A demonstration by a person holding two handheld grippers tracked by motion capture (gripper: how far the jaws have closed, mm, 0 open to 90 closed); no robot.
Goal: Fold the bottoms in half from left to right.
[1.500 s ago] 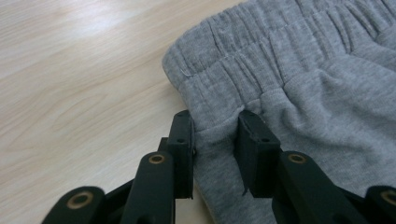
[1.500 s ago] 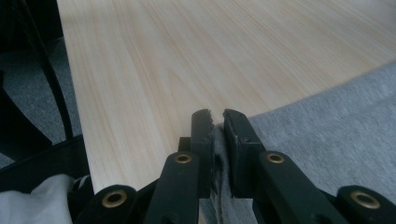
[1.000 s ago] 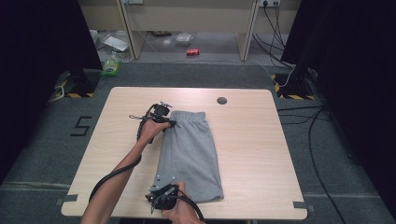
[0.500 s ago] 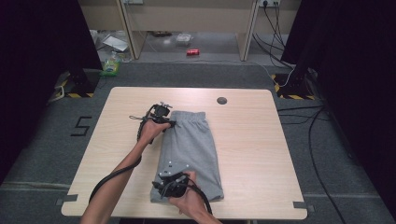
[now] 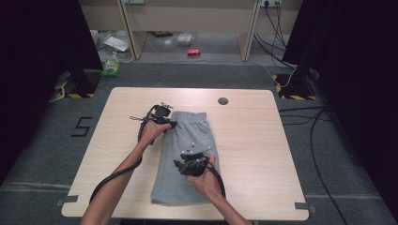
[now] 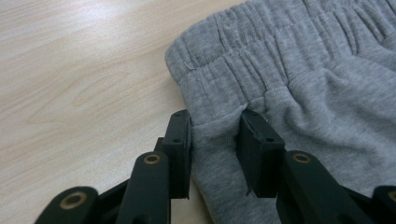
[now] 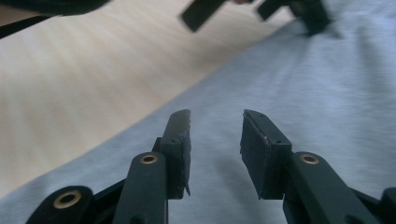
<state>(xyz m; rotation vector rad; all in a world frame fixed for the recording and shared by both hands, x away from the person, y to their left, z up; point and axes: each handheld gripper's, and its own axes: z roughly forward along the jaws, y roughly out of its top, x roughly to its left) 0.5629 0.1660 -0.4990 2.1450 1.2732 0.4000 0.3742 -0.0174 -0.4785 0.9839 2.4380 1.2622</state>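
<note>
Grey shorts [image 5: 185,157] lie flat on the wooden tabletop [image 5: 253,140], folded lengthwise into a long strip, waistband at the far end, hems toward the person's edge. Small dark round cap [image 5: 223,101] sits in the tabletop surface, beyond the shorts and off their far right corner, well apart.

Left gripper [image 5: 168,123] at the waistband's left corner. In the left gripper view the left gripper [image 6: 215,135] has its jaws partly apart with a ridge of grey fabric between them, just below the gathered elastic band; one jaw rests along the shorts' left edge, beside bare wood. Fabric touches both jaws; a firm pinch cannot be told.

Right gripper [image 5: 190,164] is over the middle of the shorts, nearer the hems than the waistband, held by the right hand [image 5: 206,180]. In the right gripper view the right gripper [image 7: 215,128] shows jaws apart, nothing between them, low above the grey cloth, pointing up the strip toward the left gripper, which appears blurred at the top.

Cables [image 5: 117,176] trail from both grippers along the forearms.
</note>
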